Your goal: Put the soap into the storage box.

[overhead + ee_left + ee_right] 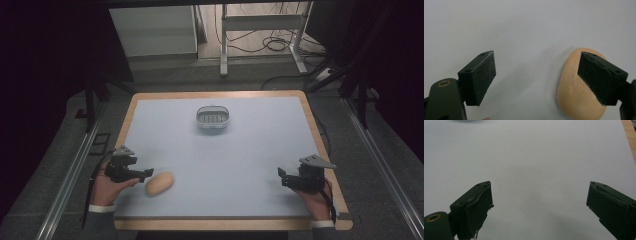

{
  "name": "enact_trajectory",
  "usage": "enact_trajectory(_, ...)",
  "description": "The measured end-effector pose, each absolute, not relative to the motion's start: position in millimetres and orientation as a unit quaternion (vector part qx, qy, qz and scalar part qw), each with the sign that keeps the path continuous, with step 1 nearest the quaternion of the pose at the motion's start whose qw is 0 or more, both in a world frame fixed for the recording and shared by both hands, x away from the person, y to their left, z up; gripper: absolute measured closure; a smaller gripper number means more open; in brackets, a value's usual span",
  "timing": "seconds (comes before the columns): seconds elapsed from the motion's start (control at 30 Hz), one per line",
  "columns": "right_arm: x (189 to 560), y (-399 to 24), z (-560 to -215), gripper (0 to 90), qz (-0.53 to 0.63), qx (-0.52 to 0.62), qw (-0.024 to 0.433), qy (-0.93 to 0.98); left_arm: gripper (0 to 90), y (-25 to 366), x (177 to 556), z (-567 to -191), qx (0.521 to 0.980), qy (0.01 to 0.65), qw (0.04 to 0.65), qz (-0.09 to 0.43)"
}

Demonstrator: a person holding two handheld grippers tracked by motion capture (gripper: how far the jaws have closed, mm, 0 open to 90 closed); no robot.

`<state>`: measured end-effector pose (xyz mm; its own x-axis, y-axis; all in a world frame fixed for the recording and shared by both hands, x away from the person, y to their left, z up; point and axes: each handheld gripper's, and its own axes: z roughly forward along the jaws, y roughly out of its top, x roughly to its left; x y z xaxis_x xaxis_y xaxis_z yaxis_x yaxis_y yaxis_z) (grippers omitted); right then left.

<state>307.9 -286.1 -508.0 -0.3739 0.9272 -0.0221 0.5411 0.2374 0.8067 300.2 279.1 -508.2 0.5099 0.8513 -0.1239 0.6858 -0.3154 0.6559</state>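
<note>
Both my tools stand wide open — left tool (536,78) just beside the tan soap (576,95), right tool (539,210) over bare bench (536,157).

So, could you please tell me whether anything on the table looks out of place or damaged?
Nothing looks damaged or spilled. The tan, oval soap-like bar lies loose on the pale blue table top, well apart from the grey oval slotted dish. The left hand-held gripper stands open, one jaw over the bar, not squeezing it.
</note>
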Motion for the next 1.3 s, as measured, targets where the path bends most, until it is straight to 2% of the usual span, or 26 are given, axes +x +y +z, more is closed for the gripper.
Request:
enact_trajectory(0.43,302.2,-293.5,-507.4,5.9,0.373,0.52,0.276,0.717,15.0,280.2,301.5,-507.1,0.801,0.481,0.333,0.126)
enact_trajectory(1.3,304.2,-297.5,-509.3,5.6,0.385,0.524,0.256,0.715,14.4,278.1,301.2,-500.9,0.806,0.485,0.316,0.127)
